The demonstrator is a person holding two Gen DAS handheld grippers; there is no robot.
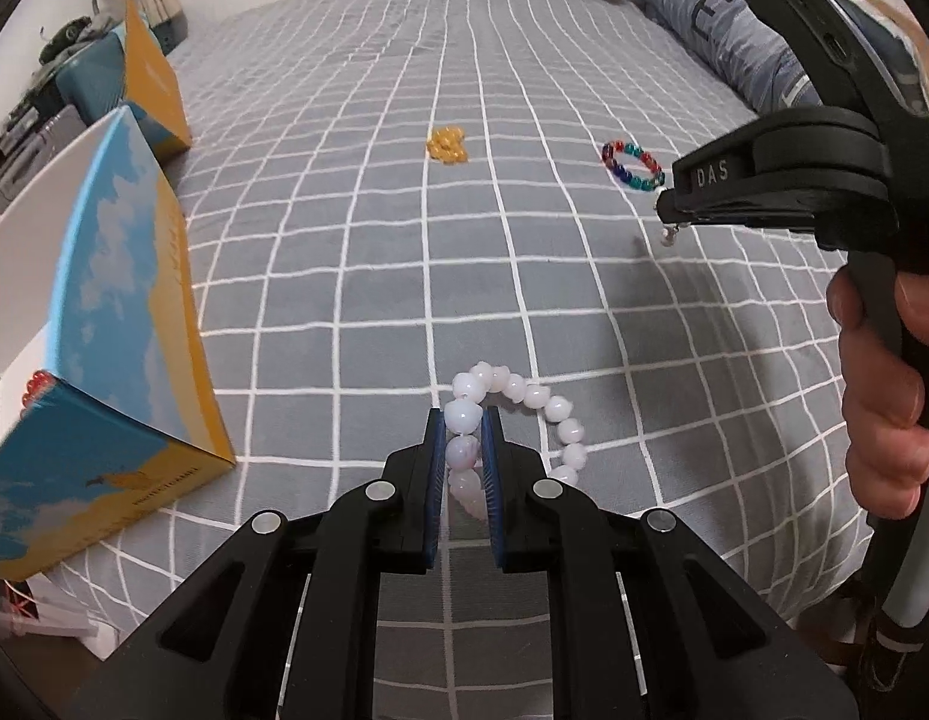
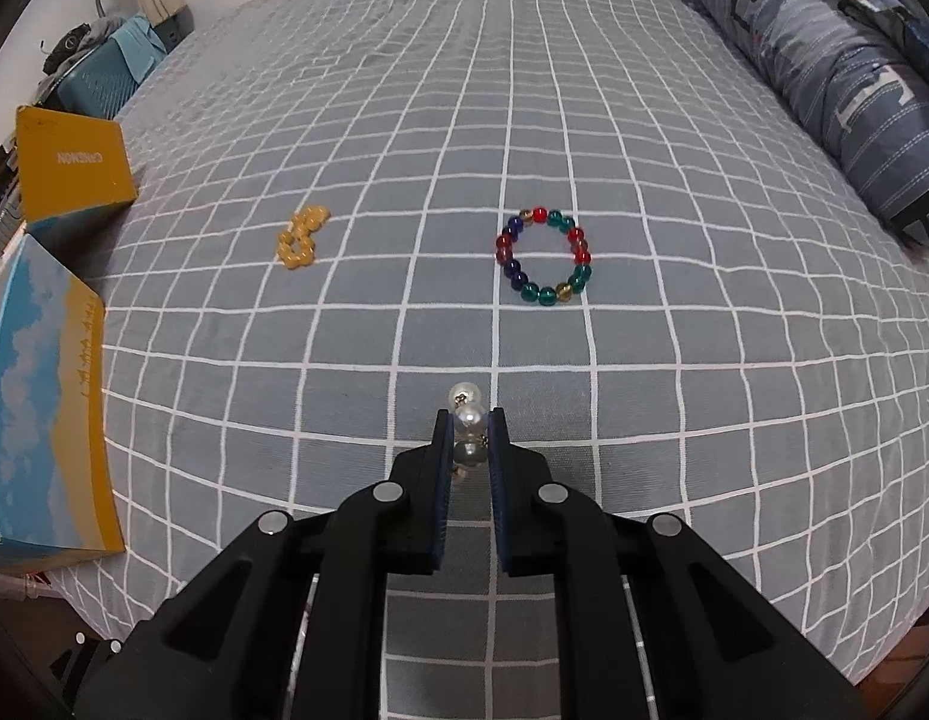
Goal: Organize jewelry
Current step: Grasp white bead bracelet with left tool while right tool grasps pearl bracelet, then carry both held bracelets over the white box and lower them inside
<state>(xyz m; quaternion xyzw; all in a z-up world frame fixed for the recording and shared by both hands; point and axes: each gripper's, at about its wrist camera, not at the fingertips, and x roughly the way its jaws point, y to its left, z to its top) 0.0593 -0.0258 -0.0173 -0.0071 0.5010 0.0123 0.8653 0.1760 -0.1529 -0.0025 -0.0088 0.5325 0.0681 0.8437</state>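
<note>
Left gripper (image 1: 464,420) clamped on pale pink bead bracelet (image 1: 524,399), near bed's (image 1: 344,240) front edge by box (image 1: 104,360). Right gripper (image 2: 470,420) clamped on pearl earrings (image 2: 469,417). Yellow bracelet (image 2: 301,237), multicolour bracelet (image 2: 543,257) mid-bed, well apart.

I see open bedspread (image 2: 404,120) beyond the yellow beads (image 2: 299,240); boxes (image 2: 50,414) block its left, pillow (image 2: 854,96) its right.

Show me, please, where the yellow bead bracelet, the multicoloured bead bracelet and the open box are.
Yellow bead bracelet (image 2: 301,239): right wrist view, middle of the heap.
Multicoloured bead bracelet (image 2: 545,296): right wrist view, a green bead at the near side.
Open box (image 1: 128,324): left wrist view, its blue printed outer wall.
</note>
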